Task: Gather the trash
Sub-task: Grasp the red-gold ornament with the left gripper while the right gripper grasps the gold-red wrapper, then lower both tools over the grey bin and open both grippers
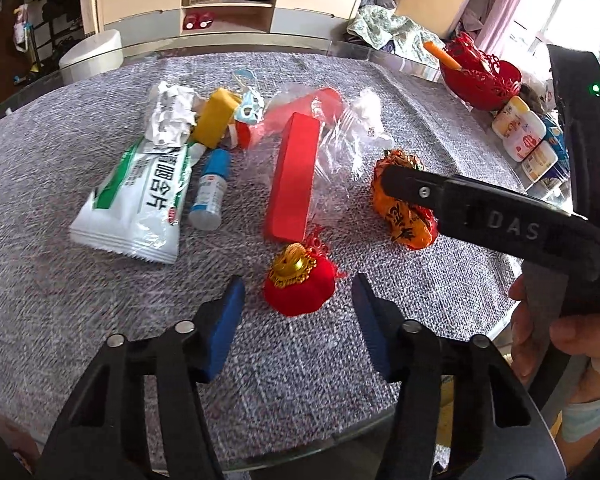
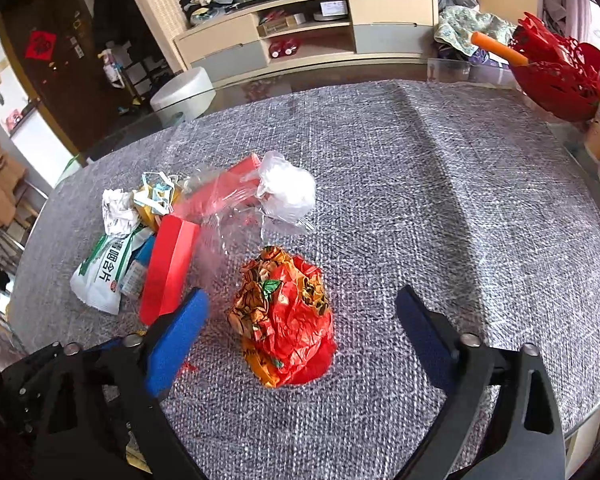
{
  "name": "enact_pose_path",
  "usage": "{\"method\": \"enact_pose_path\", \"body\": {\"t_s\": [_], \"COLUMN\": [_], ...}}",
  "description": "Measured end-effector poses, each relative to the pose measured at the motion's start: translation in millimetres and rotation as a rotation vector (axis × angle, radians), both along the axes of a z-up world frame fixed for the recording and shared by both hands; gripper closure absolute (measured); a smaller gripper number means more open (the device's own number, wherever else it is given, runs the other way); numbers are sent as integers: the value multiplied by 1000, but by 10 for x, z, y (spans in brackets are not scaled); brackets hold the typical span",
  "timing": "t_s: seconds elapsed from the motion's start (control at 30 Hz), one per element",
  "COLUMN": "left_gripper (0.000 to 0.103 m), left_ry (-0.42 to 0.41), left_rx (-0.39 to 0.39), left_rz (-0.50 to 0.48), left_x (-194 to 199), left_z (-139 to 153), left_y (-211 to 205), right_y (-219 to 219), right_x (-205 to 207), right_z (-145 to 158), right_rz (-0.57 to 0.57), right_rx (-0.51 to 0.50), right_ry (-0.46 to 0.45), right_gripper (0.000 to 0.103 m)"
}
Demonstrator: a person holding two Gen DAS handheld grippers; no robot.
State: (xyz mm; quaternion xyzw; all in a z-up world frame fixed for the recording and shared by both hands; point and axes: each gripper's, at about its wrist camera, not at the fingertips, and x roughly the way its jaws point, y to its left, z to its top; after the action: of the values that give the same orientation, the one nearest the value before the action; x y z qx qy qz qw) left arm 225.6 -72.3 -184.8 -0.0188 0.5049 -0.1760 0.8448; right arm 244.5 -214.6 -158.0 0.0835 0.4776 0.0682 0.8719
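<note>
Trash lies on a grey cloth table (image 1: 100, 288). A crumpled orange-red wrapper (image 2: 288, 320) sits between the open fingers of my right gripper (image 2: 300, 328); the wrapper also shows in the left wrist view (image 1: 400, 216), partly behind the right gripper's finger. My left gripper (image 1: 298, 300) is open around a small red lantern ornament (image 1: 300, 288). Beyond lie a red box (image 1: 292, 176), clear plastic film (image 1: 340, 152), a white-green packet (image 1: 140, 200), a small blue-white bottle (image 1: 210, 192), a yellow block (image 1: 214, 118), crumpled white paper (image 1: 170, 114) and a white plastic bag (image 2: 286, 188).
A red lattice basket (image 1: 480, 76) with an orange stick and several white jars (image 1: 524, 136) stand at the table's right edge. A white stool (image 1: 92, 56) and a TV cabinet (image 1: 228, 4) lie beyond the far edge.
</note>
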Motion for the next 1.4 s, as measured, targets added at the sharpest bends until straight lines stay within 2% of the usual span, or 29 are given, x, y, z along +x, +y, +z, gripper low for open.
{"method": "enact_pose_path", "body": {"t_s": [0.03,0.1,0.13,0.2,0.47,0.7,1.0,1.17,1.4], "left_gripper": [57,64,67,70,70,70,70,70,70], "left_ry": [2,6,7,-3,-26,-77,-145,-139,-81], "left_rx": [-3,-6,-5,6,5,11,21,22,27], "left_rz": [-3,-12,-16,-17,-20,-6,34,38,39], "left_x": [9,30,37,28,-133,-532,-1161,-1461,-1786], "left_z": [-9,-31,-45,-53,75,362,686,673,400], "left_y": [-4,-19,-29,-36,-18,61,237,270,336], "right_y": [0,14,22,27,-42,-88,59,106,190], "right_x": [10,22,10,-28,-267,-565,-1147,-1497,-1793], "right_z": [-28,-81,-111,-99,110,348,561,527,273], "right_rz": [7,19,25,26,25,38,71,85,106], "right_rx": [1,-1,-5,-34,-12,2,-15,-12,-24], "right_ry": [8,22,27,9,-26,-62,-99,-90,-26], "right_gripper": [21,35,38,55,56,56,56,55,55]}}
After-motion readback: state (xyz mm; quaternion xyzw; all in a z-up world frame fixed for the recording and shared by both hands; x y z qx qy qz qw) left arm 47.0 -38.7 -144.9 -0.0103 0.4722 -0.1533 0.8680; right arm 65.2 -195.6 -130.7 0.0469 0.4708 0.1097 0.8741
